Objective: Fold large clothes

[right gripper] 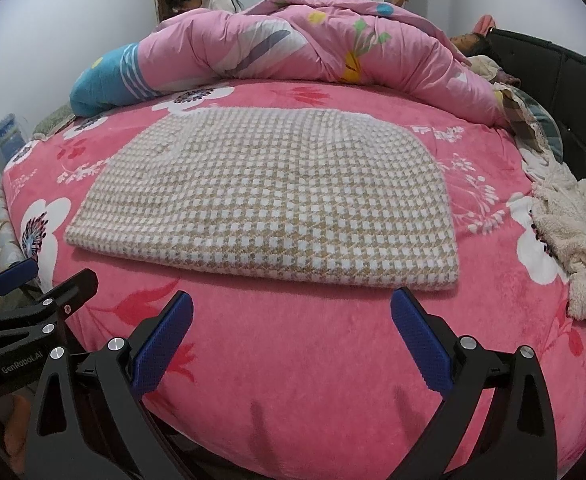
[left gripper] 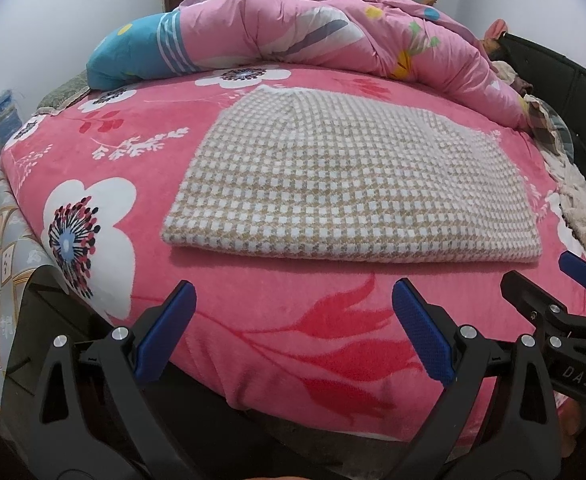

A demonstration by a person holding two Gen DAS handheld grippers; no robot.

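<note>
Both grippers, left (left gripper: 293, 332) and right (right gripper: 291, 336), hang with jaws wide apart and empty over the near edge of the pink blanket (left gripper: 253, 300). Just beyond them the checked garment (left gripper: 345, 192) lies folded flat mid-bed, touching neither. Behind it a pink quilt (left gripper: 333, 36) is heaped, with a cream fleece (right gripper: 573, 236) at the right edge.

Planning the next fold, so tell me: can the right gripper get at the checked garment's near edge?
Probably yes: the right gripper is open, and only bare pink blanket lies between it and the checked garment.
</note>
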